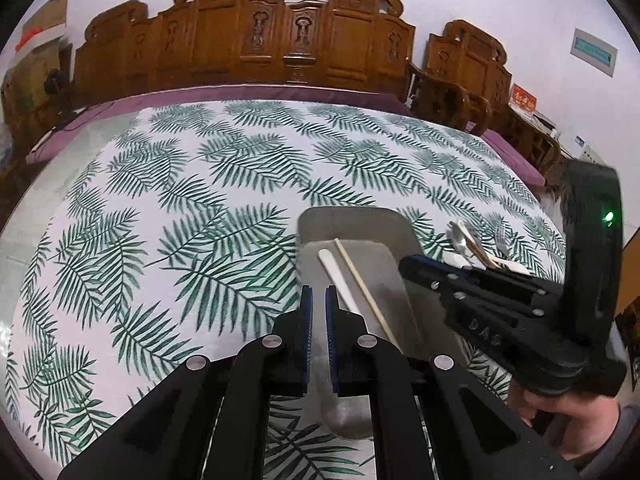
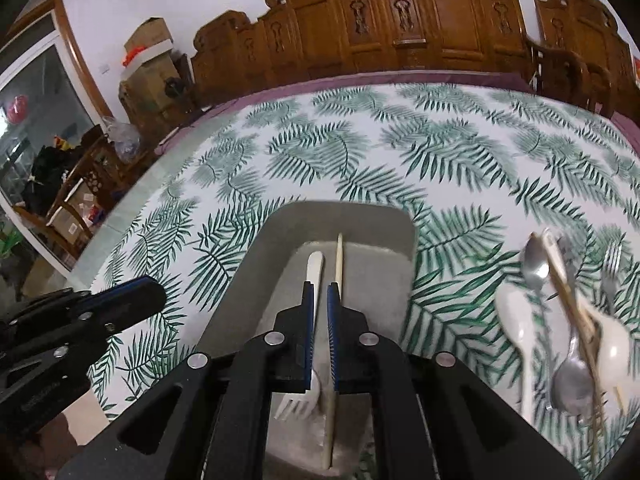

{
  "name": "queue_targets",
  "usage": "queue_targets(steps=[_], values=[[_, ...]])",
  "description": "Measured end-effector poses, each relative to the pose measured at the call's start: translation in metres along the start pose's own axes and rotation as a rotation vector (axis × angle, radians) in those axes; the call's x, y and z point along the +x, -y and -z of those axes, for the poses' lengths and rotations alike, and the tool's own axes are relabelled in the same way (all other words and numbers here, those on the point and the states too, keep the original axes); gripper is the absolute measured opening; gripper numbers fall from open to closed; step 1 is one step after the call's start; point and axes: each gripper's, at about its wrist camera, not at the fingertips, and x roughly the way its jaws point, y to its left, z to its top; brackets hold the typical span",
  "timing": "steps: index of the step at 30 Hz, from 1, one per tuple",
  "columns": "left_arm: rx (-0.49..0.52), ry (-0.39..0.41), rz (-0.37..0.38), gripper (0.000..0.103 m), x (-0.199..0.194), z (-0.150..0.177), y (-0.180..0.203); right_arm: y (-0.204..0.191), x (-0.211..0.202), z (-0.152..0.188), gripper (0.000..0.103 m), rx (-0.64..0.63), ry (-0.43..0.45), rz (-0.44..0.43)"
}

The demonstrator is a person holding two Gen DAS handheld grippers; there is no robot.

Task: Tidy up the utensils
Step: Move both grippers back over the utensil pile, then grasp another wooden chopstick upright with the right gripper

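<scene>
We've got both grippers over the grey tray (image 2: pixel 248 264) on the bench (image 2: pixel 360 152). Left gripper (image 1: pixel 319 300) has its fingers closed on nothing. Right gripper (image 2: pixel 320 296) stands barely apart above the white fork (image 2: pixel 314 266) and chopstick (image 2: pixel 339 256) lying in the tray, gripping neither. The remaining utensils (image 2: pixel 560 312) are piled near the bench's right edge.

We list two hand-held grippers of matching build. Left gripper (image 1: pixel 316 300): matte black plastic body, two slim fingers (image 1: pixel 306 320) faced with blue ribbed pads, linkage arms with slotted cut-outs, four round silver pivot pins. Right gripper (image 2: pixel 320 300): the same black frame, blue pads and silver pins; seen from the side, small silver screws, embossed lettering, an upright black housing and a green indicator light (image 1: pixel 609 217). Grey sleeve cuff (image 1: pixel 624 432) at our right hand (image 1: pixel 560 412).
</scene>
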Motion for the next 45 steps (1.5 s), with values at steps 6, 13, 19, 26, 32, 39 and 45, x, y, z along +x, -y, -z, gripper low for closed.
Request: queue_targets(steps=[6,13,19,26,32,39,45], values=[[0.041,0.024,0.031,0.013,-0.003,0.000,0.024,0.033,-0.056,-0.009,0.010,-0.039,0.086,0.018],[0.087,0.032,0.080,0.027,-0.002,0.000,0.052,0.085,-0.102,-0.002,0.010,-0.096,0.118,0.122],[0.102,0.042,0.128,0.056,-0.001,-0.001,0.074,0.122,-0.112,0.016,0.010,-0.096,0.102,0.180],[0.118,0.060,0.142,0.080,0.002,0.001,0.096,0.146,-0.091,0.042,0.011,-0.089,0.030,0.193],[0.115,0.056,0.148,0.080,0.007,0.002,0.108,0.152,-0.068,0.052,0.021,-0.126,-0.027,0.191],[0.117,0.043,0.137,0.080,0.015,0.003,0.117,0.163,-0.044,0.043,0.021,-0.122,-0.062,0.174],[0.134,0.034,0.135,0.080,0.020,0.006,0.124,0.164,-0.022,0.034,0.021,-0.155,-0.100,0.198]])
